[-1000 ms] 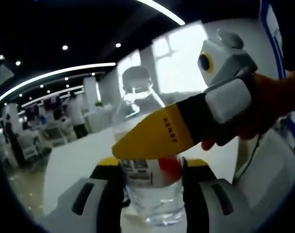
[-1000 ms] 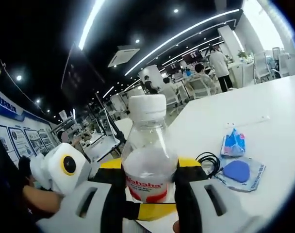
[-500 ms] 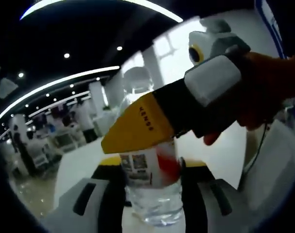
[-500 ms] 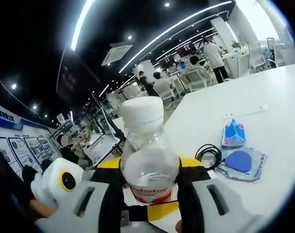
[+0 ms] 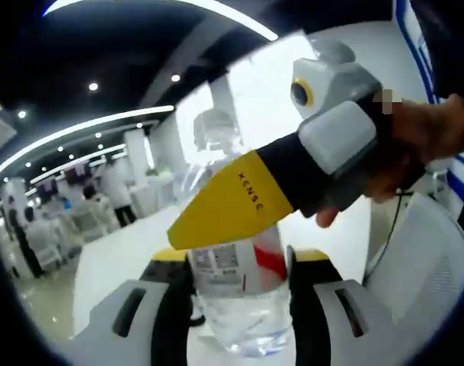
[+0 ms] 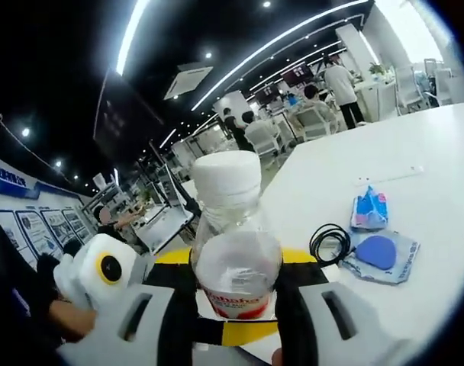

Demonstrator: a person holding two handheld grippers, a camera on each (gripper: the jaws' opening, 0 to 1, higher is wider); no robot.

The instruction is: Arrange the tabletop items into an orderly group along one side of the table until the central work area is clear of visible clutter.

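A clear plastic water bottle (image 6: 233, 263) with a white cap (image 6: 227, 177) and a red label stands upright between the jaws of my right gripper (image 6: 236, 268), which is shut on its upper part. In the left gripper view the same bottle (image 5: 243, 309) sits between the black pads of my left gripper (image 5: 240, 263), shut on its lower body. The right gripper's yellow jaw (image 5: 228, 210) crosses in front of the bottle's shoulder, with a hand (image 5: 426, 141) behind it. The left gripper (image 6: 114, 293) shows at lower left in the right gripper view.
On the white table (image 6: 415, 152) to the right lie a coiled black cable (image 6: 328, 242), a blue packet (image 6: 368, 210) and a blue round pad on a grey sheet (image 6: 378, 252). A white chair (image 5: 426, 267) is near. People and desks fill the background.
Both views have swayed slightly. The right gripper's yellow jaw rose and then dropped back across the bottle. The bottle stays held by both grippers.
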